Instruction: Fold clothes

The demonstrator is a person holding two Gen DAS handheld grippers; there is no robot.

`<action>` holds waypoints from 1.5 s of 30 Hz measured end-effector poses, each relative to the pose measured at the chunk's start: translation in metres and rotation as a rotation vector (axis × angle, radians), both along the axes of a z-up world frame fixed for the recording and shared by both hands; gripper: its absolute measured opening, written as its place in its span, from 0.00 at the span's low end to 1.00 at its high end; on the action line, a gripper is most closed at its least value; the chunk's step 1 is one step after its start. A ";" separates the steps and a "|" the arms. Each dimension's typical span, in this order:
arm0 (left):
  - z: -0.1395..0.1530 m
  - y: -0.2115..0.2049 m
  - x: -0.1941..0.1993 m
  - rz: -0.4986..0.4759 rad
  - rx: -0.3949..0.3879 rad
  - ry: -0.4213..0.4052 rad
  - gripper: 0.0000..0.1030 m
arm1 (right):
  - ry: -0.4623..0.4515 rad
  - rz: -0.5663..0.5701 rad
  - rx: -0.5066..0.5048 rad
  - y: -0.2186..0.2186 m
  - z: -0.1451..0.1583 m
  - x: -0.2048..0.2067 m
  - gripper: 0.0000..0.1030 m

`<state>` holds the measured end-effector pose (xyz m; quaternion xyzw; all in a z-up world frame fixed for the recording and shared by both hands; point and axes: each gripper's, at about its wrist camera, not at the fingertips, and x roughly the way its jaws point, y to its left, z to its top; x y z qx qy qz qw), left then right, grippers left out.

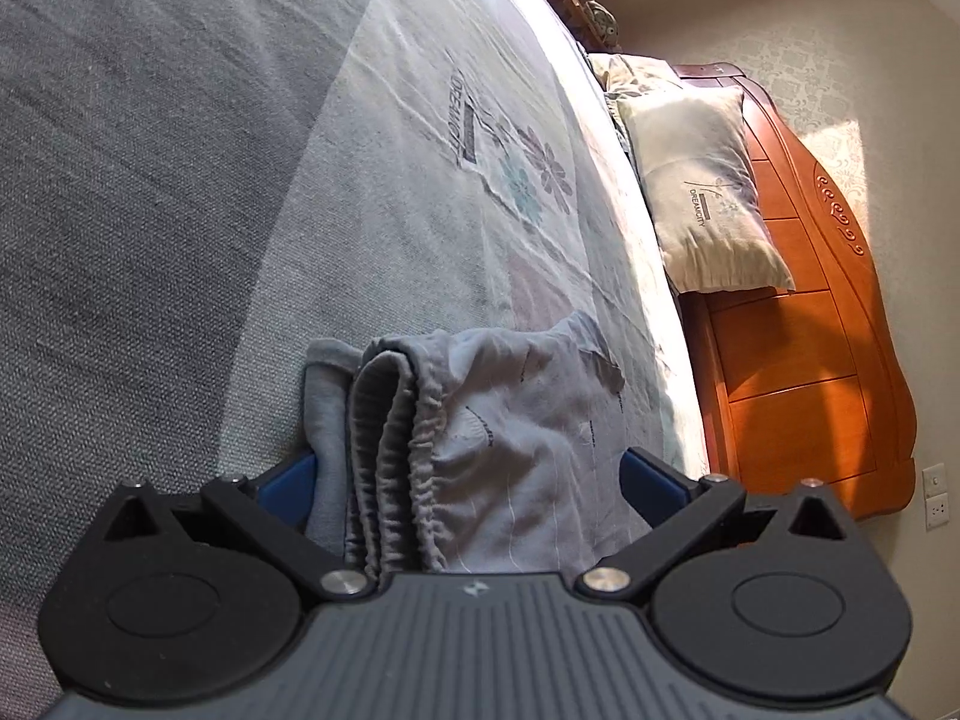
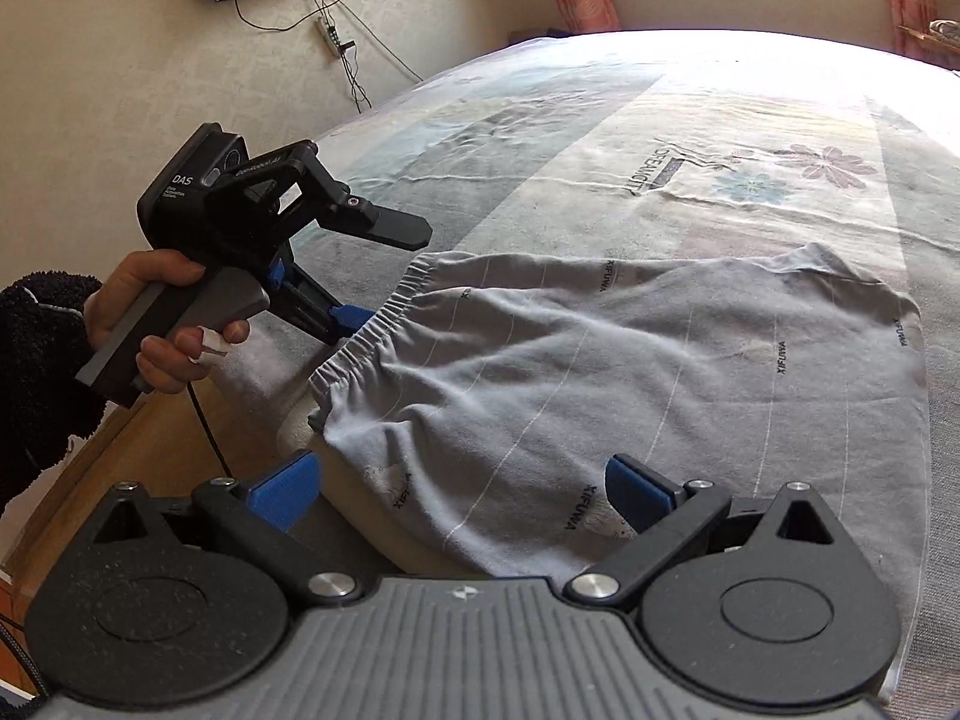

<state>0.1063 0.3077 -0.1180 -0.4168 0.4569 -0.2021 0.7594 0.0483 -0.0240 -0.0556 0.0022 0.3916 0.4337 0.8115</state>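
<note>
A: Left gripper (image 2: 360, 276)?
B: Jaws wide around the waistband (image 2: 366, 330).
A: Shorts (image 2: 630, 372)?
B: On the bed (image 2: 660, 138), looking folded in half; further folds likely remain.
A: Right gripper (image 2: 462, 486)?
B: Jaws wide, straddling the near edge, gripping nothing

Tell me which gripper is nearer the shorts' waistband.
Left. The left gripper has its open jaws around the elastic waistband. The right gripper, also open, sits farther along the shorts, over a side edge.
</note>
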 end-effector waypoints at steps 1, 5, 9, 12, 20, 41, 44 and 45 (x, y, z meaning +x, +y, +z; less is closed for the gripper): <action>-0.002 0.002 -0.005 -0.003 -0.021 0.010 0.99 | -0.003 -0.005 0.006 -0.002 0.002 0.000 1.00; -0.007 0.006 -0.022 -0.005 -0.077 0.033 0.99 | -0.030 -0.006 0.004 -0.007 0.008 0.001 1.00; -0.008 0.005 -0.016 0.004 -0.083 0.020 0.99 | -0.039 -0.022 0.005 -0.015 0.012 0.002 1.00; -0.006 0.000 0.001 0.006 -0.059 -0.014 0.99 | -0.039 -0.052 0.017 -0.022 0.014 0.005 1.00; -0.014 0.006 -0.022 -0.006 -0.142 -0.012 0.99 | -0.041 -0.115 0.048 -0.038 0.020 0.010 1.00; -0.011 0.001 -0.022 0.019 -0.145 0.022 0.99 | -0.132 -0.012 -0.037 -0.001 0.021 -0.010 1.00; -0.005 0.000 -0.020 0.027 -0.163 0.035 0.99 | -0.208 0.048 -0.111 0.026 0.019 -0.019 1.00; -0.003 0.000 -0.019 0.030 -0.172 0.036 0.99 | -0.238 0.069 -0.135 0.036 0.018 -0.022 1.00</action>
